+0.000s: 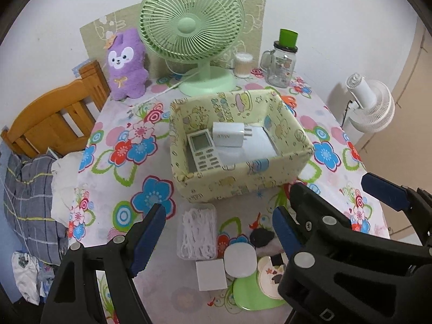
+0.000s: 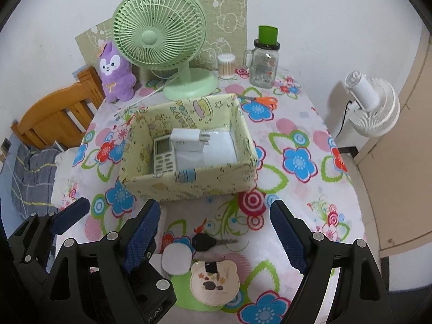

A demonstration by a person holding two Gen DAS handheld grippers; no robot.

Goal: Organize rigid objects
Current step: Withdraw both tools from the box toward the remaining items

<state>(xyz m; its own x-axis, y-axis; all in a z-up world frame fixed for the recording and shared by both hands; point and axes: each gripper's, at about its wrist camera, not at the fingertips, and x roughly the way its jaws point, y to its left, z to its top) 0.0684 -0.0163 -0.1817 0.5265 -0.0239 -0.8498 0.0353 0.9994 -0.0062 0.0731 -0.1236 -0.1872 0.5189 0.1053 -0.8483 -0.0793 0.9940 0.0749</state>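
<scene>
A yellow patterned storage box (image 1: 243, 182) (image 2: 189, 183) stands mid-table and holds a white remote (image 1: 203, 149) (image 2: 164, 155) and a white charger plug (image 1: 229, 135) (image 2: 187, 141). In front of it lie a clear box of floss picks (image 1: 197, 235), a white square pad (image 1: 211, 274), a round white case (image 1: 240, 260) (image 2: 176, 259), a black car key (image 1: 261, 237) (image 2: 205, 243) and a bear-shaped compact (image 2: 214, 280) on a green item (image 1: 248, 295). My left gripper (image 1: 216, 239) is open above the floss box. My right gripper (image 2: 216, 239) is open above the key.
A green desk fan (image 1: 191, 27) (image 2: 159, 35), a purple plush (image 1: 125, 64), a cotton swab jar (image 1: 243, 64) and a glass mug jar (image 1: 282, 64) stand at the back. Orange scissors (image 2: 263, 101) lie right of the box. A wooden chair (image 1: 54, 113) stands left, a white fan (image 1: 370, 105) right.
</scene>
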